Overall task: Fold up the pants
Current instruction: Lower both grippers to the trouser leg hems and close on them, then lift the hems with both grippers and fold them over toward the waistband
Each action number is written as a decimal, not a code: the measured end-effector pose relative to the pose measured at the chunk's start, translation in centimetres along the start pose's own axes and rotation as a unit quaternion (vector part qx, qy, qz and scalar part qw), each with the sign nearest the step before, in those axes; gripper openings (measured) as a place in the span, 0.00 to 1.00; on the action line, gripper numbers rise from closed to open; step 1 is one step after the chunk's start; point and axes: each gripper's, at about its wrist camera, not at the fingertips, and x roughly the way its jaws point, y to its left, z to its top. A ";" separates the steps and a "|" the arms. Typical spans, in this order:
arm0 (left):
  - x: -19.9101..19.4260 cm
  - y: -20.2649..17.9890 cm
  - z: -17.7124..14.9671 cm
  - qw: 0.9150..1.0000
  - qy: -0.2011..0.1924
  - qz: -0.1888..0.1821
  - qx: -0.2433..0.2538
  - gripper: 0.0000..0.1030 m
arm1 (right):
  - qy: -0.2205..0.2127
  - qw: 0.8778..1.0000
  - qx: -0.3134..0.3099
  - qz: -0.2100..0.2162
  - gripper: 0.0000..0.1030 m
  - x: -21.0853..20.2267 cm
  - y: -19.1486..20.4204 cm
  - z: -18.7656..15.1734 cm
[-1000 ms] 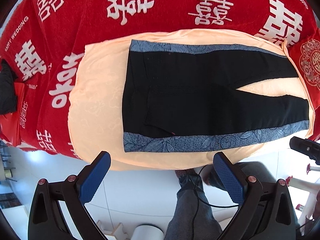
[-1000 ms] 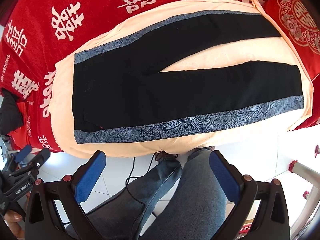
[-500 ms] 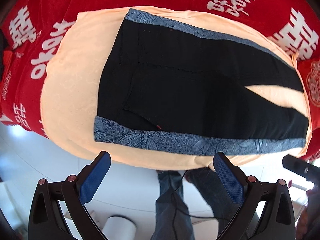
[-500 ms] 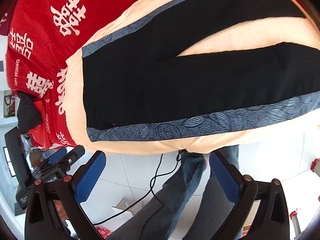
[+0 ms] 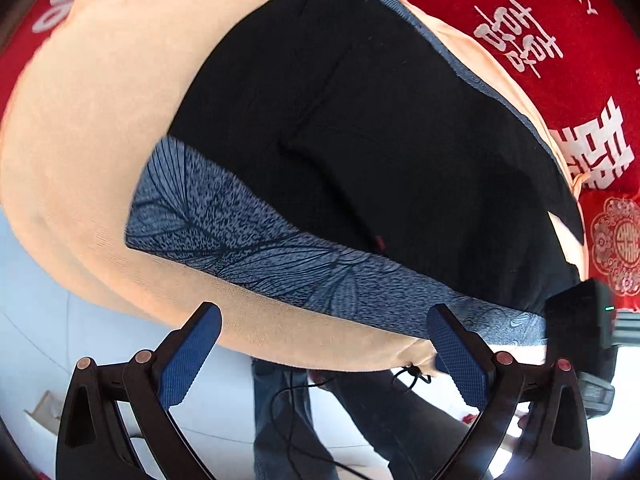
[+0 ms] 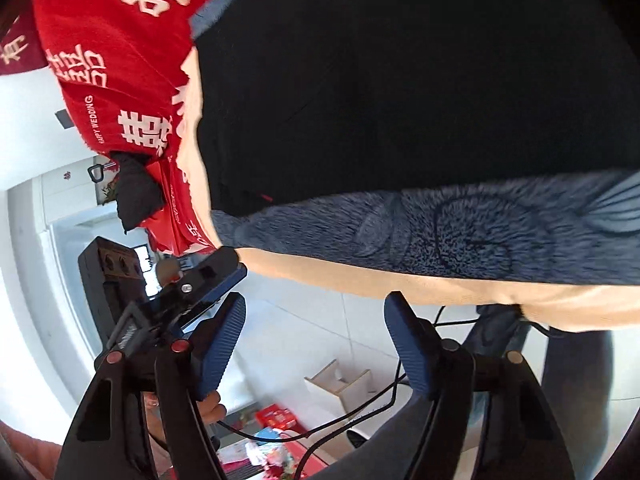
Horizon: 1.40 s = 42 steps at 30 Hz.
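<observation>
Black pants (image 5: pixel 360 140) with a blue-grey leaf-print side stripe (image 5: pixel 248 236) lie flat on a peach cloth (image 5: pixel 100 140) spread over a red bedspread (image 5: pixel 520 8). My left gripper (image 5: pixel 324 344) hangs open just off the near bed edge, below the waist end of the stripe, with nothing between its fingers. In the right wrist view the pants (image 6: pixel 400 80) and stripe (image 6: pixel 460 232) fill the top. My right gripper (image 6: pixel 316 332) sits just below the peach edge. Its jaws are closing with nothing between them.
A person's legs in jeans (image 5: pixel 280 420) stand at the bed edge with a black cable (image 6: pixel 360 404) trailing over white floor tiles. A cardboard box (image 6: pixel 340 380) lies on the floor. A black garment (image 6: pixel 136 192) hangs at the bed's left corner. A red pillow (image 5: pixel 612 240) lies at the right.
Both grippers have dropped close to the near bed edge, so the pants loom much larger. The right gripper's fingers now stand closer together.
</observation>
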 end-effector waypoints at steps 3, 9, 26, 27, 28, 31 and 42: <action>0.9 1.1 -0.3 0.999 0.004 -0.028 -0.016 1.00 | -0.012 1.000 0.010 0.010 0.73 1.2 -1.6 -0.2; 2.2 1.1 -0.7 0.996 0.032 -0.078 -0.020 1.00 | -0.067 0.997 0.014 0.041 0.73 -0.5 -2.1 0.5; 1.3 -0.5 3.1 0.981 -0.034 -0.153 -0.113 0.75 | -0.103 0.991 -0.021 0.080 0.73 -5.8 -0.7 0.0; 1.4 -0.5 3.3 0.983 -0.030 -0.149 -0.107 0.72 | -0.106 0.991 -0.007 0.080 0.73 -6.1 -1.7 -0.2; 1.5 -0.4 3.3 0.983 -0.027 -0.148 -0.102 0.70 | -0.112 0.990 0.009 0.080 0.73 -6.3 -2.8 -0.5; 1.6 0.0 3.6 0.987 -0.019 -0.135 -0.085 0.59 | -0.138 0.984 0.056 0.093 0.72 -7.6 -5.5 -1.5; -4.2 -3.3 5.8 0.994 -0.026 -0.105 -0.032 0.27 | -0.175 0.977 0.063 0.102 0.11 -14.5 -1.6 -0.8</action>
